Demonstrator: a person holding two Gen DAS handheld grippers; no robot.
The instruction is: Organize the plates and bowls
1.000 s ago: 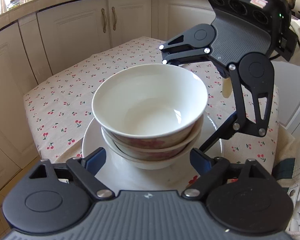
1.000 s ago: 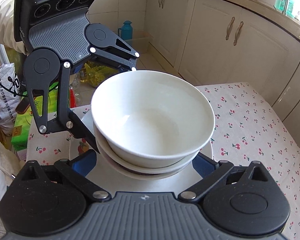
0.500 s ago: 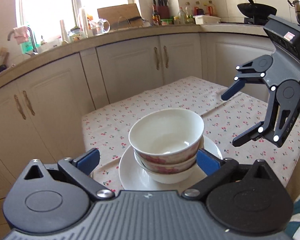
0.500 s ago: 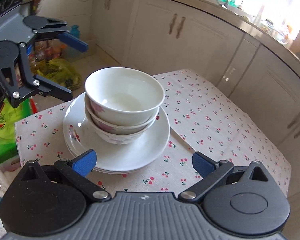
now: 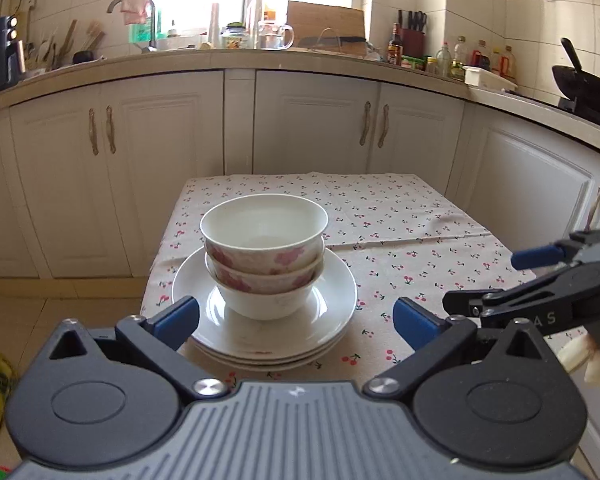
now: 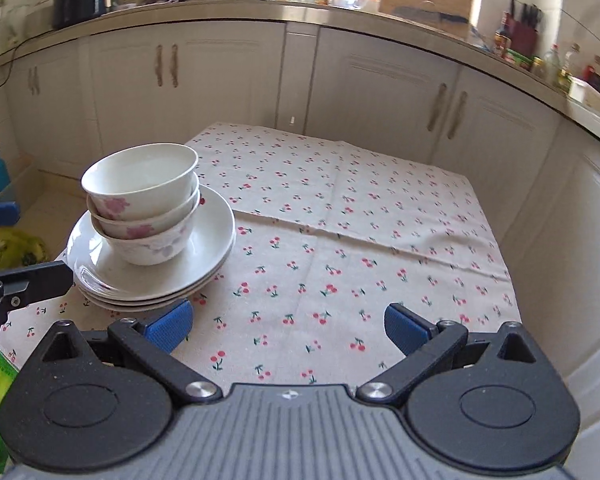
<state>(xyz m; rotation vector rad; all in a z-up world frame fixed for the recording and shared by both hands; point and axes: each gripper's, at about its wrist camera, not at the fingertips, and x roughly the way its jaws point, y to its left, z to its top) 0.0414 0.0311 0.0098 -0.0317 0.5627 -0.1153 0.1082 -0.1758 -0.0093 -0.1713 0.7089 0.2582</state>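
Three bowls (image 5: pixel 263 256) sit nested one inside another on a stack of white plates (image 5: pixel 335 300), which rests on the near left part of the table (image 5: pixel 399 216) under a cherry-print cloth (image 6: pixel 339 240). The upper two bowls show pink flowers on their sides; the lowest looks mostly white from the left view, with a faint pattern in the right view. The plates look like three, though their rims overlap and the count is hard to be sure of.

The left gripper (image 5: pixel 296 316) is released, jaws spread wide with nothing between the blue pads; it hangs just near of the plates, not touching them. The right gripper (image 6: pixel 288 326) is also released and empty, over bare cloth to the right of the stack. Each gripper shows at the edge of the other's view.

Cabinets (image 5: pixel 315 128) and a cluttered counter (image 5: pixel 260 56) stand beyond the table.
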